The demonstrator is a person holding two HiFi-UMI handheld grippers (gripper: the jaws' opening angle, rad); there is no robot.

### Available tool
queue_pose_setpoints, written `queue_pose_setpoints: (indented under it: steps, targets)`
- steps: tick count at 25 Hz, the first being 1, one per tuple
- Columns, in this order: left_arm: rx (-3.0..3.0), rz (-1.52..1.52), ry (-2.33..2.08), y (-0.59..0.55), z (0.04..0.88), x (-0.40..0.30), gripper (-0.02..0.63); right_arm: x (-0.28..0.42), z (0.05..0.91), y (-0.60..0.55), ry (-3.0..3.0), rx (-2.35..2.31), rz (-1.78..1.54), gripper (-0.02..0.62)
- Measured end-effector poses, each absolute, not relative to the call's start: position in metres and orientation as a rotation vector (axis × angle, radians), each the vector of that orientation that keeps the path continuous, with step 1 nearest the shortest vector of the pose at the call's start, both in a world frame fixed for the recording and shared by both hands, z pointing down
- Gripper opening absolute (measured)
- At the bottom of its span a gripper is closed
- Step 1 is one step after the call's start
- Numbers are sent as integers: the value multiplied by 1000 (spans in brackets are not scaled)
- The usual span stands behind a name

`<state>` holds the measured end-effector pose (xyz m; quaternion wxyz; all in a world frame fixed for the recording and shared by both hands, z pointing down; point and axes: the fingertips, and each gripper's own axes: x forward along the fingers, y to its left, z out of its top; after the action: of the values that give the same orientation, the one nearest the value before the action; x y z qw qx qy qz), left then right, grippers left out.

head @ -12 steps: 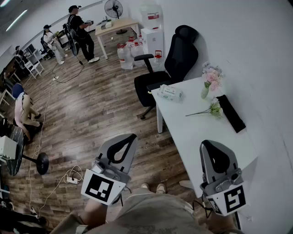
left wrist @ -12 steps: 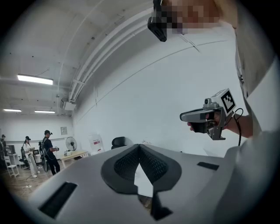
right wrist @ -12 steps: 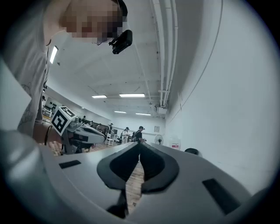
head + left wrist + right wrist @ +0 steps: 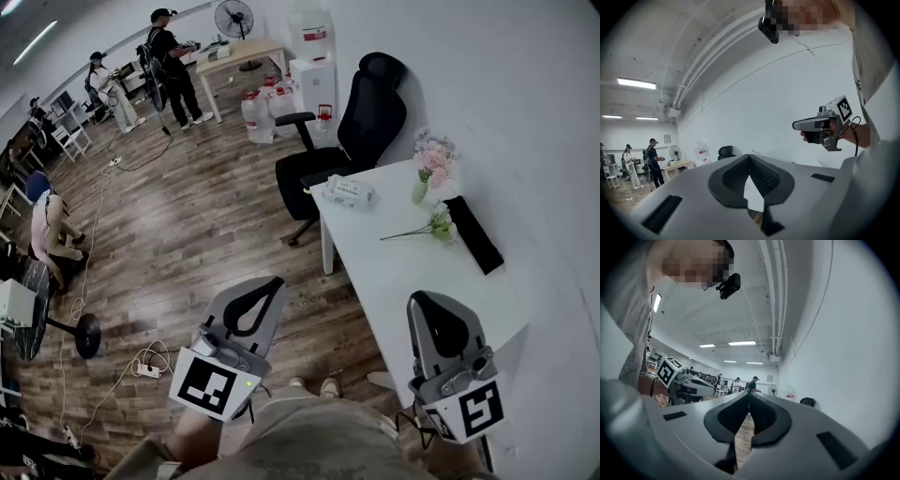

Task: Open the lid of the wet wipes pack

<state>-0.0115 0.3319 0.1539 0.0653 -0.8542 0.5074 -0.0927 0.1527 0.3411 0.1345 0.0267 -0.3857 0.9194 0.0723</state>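
The wet wipes pack [image 4: 349, 191], pale with a printed top, lies near the far left corner of the white table [image 4: 412, 272]; its lid looks closed. Both grippers are held low and near me, well short of the pack. My left gripper [image 4: 275, 280] hangs over the wooden floor to the left of the table, its jaws [image 4: 749, 155] shut with nothing between them. My right gripper [image 4: 418, 298] is over the table's near end, also shut and empty [image 4: 749, 394]. Each gripper view shows the other gripper off to its side, and neither shows the pack.
A black office chair [image 4: 361, 122] stands behind the table's far left corner. A small vase of pink flowers [image 4: 429, 167], a loose flower stem [image 4: 427, 225] and a flat black object [image 4: 472, 232] lie along the wall side. Water bottles [image 4: 262, 108], people and a floor fan base [image 4: 84, 333] are further off.
Both grippers stay where they were. Only the people at the far end of the room have shifted a little.
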Motion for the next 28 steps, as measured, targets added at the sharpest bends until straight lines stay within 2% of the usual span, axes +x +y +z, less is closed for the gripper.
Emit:
queue_pose_setpoints:
  steps: [6,8,9,18,28]
  targets:
    - [-2584,-292,1530,328,158,-8,17,159,139,332,2820,-1242,223,37]
    - [-2584,-299,1538,326,161,-10,17,159,144,325,2827,-1272,225,169]
    - [-2585,-301,1542,324,163,-12,17,158,146,322,2831,-1280,226,181]
    - [-2603,-320,1571,283,186,-29,17,143,176,275,2896,-1280,187,183]
    - [-2676,-359,1508,171,217,-57,17,101,221,161,2983,-1349,109,176]
